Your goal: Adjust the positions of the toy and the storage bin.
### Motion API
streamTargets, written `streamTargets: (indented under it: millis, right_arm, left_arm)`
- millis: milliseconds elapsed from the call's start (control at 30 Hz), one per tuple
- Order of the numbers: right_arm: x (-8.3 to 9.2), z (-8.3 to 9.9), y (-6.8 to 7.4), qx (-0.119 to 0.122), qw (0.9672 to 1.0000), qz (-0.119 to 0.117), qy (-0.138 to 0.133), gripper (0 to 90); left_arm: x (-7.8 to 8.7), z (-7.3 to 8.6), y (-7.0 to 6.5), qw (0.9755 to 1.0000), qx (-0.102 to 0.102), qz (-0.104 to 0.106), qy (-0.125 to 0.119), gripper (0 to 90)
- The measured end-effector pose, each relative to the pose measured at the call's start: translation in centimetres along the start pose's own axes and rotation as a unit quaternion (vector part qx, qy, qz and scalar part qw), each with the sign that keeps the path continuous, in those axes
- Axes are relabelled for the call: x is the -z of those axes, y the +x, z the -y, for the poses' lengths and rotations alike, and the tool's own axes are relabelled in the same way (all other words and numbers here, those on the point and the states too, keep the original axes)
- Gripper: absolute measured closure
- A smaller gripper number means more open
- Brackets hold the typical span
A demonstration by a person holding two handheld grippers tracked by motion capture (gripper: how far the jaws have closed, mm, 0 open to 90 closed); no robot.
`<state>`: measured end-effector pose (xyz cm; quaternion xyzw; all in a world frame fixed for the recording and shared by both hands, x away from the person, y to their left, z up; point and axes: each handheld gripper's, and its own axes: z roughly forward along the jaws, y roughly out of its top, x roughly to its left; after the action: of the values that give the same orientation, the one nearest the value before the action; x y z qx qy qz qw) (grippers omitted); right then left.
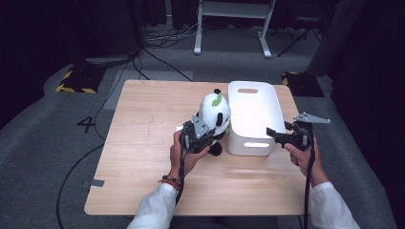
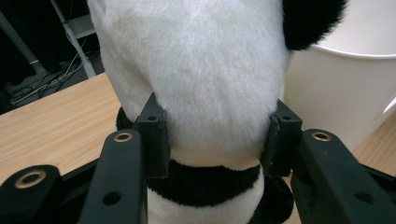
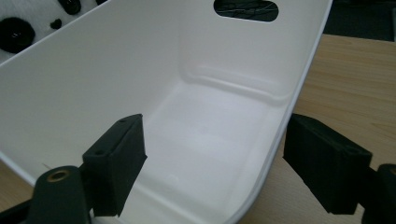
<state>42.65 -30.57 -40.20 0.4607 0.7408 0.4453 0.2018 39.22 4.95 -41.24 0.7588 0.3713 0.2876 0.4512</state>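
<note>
The jaws of the left gripper [image 2: 215, 140] are clamped on the plush panda [image 2: 201, 84], one black pad pressed into each side of its white body just above the black band of fur, so that the fur bulges out above the pads. The jaws of the right gripper [image 3: 229, 163] stand apart and grip nothing: one pad hangs inside the white plastic bin [image 3: 219, 107] and the other outside it, with the bin's side wall passing between them, and neither pad touches that wall as far as can be seen.

In the high view the panda [image 1: 213, 114] stands upright on the wooden table [image 1: 143, 138], right against the left wall of the bin [image 1: 250, 107], with a green patch on its head and its black limbs low at the near side. The left gripper [image 1: 206, 137] meets it from the near side, held in the person's left hand [image 1: 184, 155]. The bin sits toward the right of the table, its inside bare and a slot handle cut into each of its end walls. The right gripper [image 1: 269, 130] comes in at the bin's near right corner, held by the right hand [image 1: 303, 152]. Both forearms wear white sleeves, and a bracelet sits on the left wrist.

Beyond the table lie grey carpet, loose cables and the white legs of another piece of furniture.
</note>
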Motion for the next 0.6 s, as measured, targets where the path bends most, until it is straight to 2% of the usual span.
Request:
streamTargets:
  millis: [167,267,433,533,600]
  right_arm:
    - [-0.1,0.2,2.2,0.008,0.9999,-0.009,0.005,21.3]
    - [0.0,0.4,3.8,0.017,0.9998,-0.005,0.005,21.1]
    - [0.4,0.9,6.0,0.016,0.9999,-0.001,0.006,21.2]
    - [0.6,1.2,7.1,0.015,0.9999,0.0,0.003,21.2]
    - [0.8,1.4,7.6,0.012,0.9999,0.0,0.001,21.2]
  left_arm:
    - [2.1,0.8,0.8,1.0,0.003,-0.006,0.004,53.3]
    - [3.4,1.4,1.2,0.9999,0.008,-0.005,0.005,52.9]
    - [5.1,2.5,1.4,0.9999,0.014,-0.003,0.002,51.4]
    - [5.9,3.0,1.5,0.9998,0.021,0.0,-0.004,48.4]
    - [6.3,3.2,1.5,0.9996,0.026,-0.003,-0.011,42.0]
